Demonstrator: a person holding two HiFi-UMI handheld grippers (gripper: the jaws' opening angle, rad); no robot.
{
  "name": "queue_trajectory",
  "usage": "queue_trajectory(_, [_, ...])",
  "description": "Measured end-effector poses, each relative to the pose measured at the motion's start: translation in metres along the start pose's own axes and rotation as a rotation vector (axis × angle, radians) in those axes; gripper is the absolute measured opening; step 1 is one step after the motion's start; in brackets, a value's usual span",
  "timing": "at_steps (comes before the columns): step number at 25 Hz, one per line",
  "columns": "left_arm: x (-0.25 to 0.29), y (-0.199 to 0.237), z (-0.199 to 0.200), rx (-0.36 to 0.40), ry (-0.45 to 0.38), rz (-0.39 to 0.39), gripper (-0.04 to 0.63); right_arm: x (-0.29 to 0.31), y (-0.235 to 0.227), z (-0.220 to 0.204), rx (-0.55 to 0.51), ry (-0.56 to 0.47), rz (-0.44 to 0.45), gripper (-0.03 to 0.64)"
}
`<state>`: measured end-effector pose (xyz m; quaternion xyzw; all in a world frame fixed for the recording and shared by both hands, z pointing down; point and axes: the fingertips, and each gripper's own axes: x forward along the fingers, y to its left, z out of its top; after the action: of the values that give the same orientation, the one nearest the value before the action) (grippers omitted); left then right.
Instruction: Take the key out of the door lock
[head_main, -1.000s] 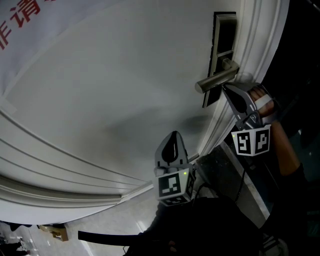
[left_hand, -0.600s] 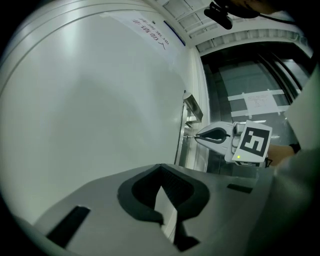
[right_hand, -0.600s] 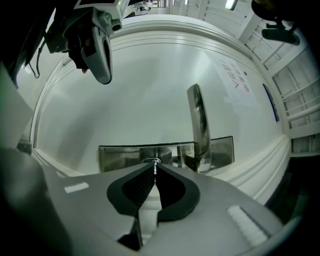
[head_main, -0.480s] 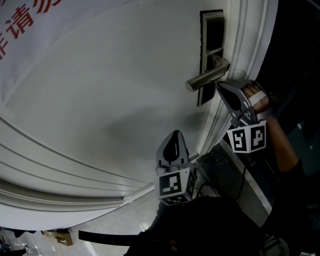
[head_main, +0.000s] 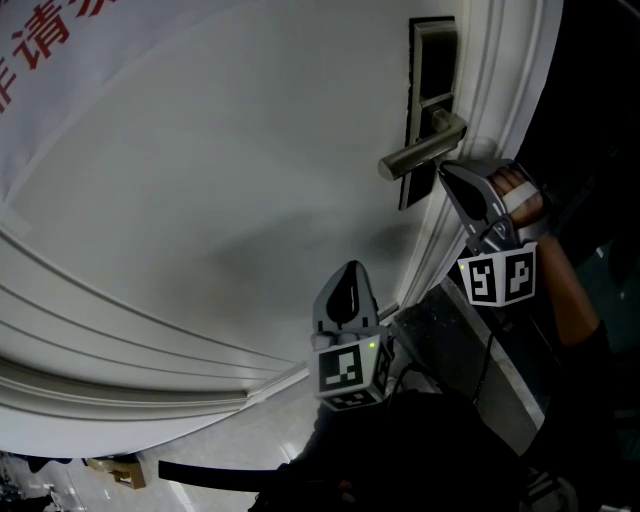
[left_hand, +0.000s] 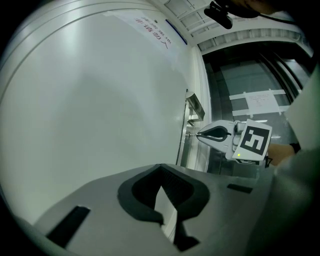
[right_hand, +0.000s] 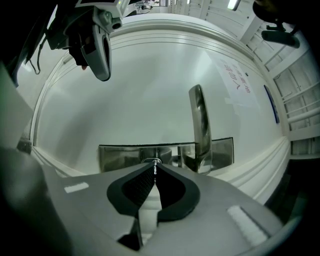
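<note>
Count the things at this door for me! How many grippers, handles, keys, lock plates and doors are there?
Grey two-jaw grippers: 2, the left gripper and the right gripper
Silver metal lever handle: 1
Silver metal lock plate: 1
Small thin metal key: 1, pinched in the right jaws
White door: 1
Total: 6

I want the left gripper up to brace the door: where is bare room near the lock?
Bare door past the handle's free end, above the left gripper. Crowded under the handle: the right gripper is shut on the key.
</note>
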<state>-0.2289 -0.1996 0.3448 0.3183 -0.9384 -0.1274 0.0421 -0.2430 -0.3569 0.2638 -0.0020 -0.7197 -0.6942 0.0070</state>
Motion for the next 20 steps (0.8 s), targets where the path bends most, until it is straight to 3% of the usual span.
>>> queue_trajectory(20, [0.0041,0.0035,-0.0029,-0.018,0.007,-0.004,-0.001,-0.0024,0.0002,0.0004,-0.023,0.003,0.004,0.012])
